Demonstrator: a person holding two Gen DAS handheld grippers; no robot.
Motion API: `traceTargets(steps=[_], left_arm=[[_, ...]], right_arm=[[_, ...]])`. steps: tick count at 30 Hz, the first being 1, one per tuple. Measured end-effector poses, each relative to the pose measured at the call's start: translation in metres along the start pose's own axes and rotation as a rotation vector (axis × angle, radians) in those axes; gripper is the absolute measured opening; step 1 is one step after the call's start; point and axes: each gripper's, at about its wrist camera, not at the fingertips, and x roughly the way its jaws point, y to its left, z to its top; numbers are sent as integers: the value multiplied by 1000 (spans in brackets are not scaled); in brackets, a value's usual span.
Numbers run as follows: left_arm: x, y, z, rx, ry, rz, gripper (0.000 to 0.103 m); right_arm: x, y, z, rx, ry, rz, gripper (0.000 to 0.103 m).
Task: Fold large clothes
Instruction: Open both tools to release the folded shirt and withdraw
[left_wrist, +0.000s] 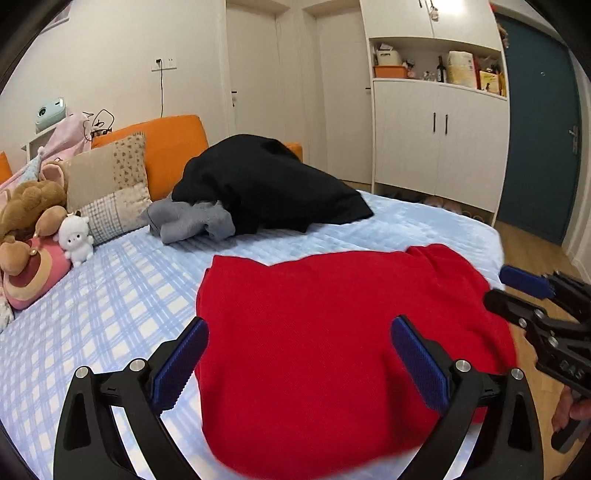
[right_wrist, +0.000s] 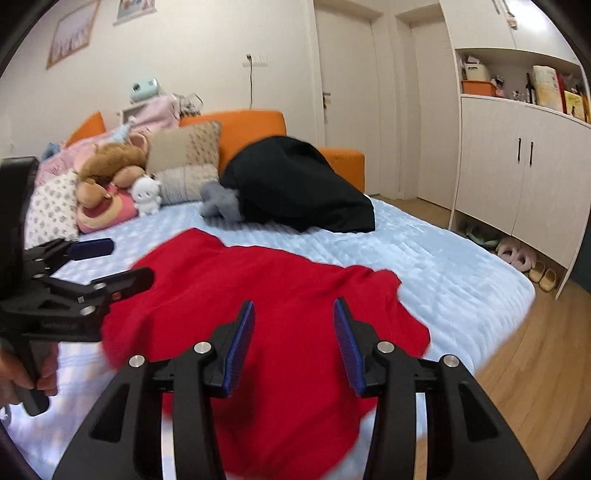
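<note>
A red garment (left_wrist: 295, 295) (right_wrist: 240, 266) lies partly folded on the near side of the bed, its edges rumpled. My left gripper (left_wrist: 300, 325) hovers just above its left part with the jaws wide apart and nothing between the blue pads (left_wrist: 417, 362). My right gripper (right_wrist: 293, 304) is over the garment's right part, jaws partly apart, with no cloth pinched. Each gripper also shows in the other's view: the right gripper (left_wrist: 498, 286) at the garment's right edge, the left gripper (right_wrist: 131, 260) at its left edge, each held by a hand (right_wrist: 14, 373).
The bed (left_wrist: 110, 295) has a pale blue checked sheet. A black garment (left_wrist: 273, 181) and a grey one (left_wrist: 192, 221) are heaped at the far side. Pillows and plush toys (left_wrist: 74, 236) line the orange headboard. A white cupboard (left_wrist: 439, 140), slippers (right_wrist: 513, 254) and wooden floor (right_wrist: 535, 350) lie right.
</note>
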Motion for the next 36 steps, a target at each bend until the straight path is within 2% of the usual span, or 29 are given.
traceTargets(steps=[3, 6, 8, 11, 15, 17, 19, 24, 29, 36], left_arm=[[3, -5, -17, -13, 55, -8, 100], [24, -7, -34, -21, 134, -22, 100], [31, -10, -44, 13, 126, 0, 100], [27, -11, -43, 19, 114, 12, 100], [4, 1, -38, -64, 80, 2, 100], [-15, 6, -36, -103, 37, 18, 100], [-35, 8, -34, -120, -11, 62, 100], [-78, 3, -33, -136, -92, 150, 100], [-100, -13, -40, -104, -126, 178, 100], [-98, -16, -47, -109, -94, 183, 100]], right_arm=[[-18, 2, -26, 4, 19, -11, 44], [-7, -1, -51, -3, 100, -28, 44], [4, -4, -58, -5, 142, -32, 45], [8, -4, -59, 6, 151, -43, 47], [-9, 0, -49, 21, 118, -38, 49], [-27, 7, -41, 28, 74, -34, 67], [-44, 18, -33, 5, 18, -45, 76], [-82, 46, -22, -19, -101, -100, 90], [-95, 62, -22, -21, -132, -113, 91], [-95, 67, -23, -27, -120, -120, 92]])
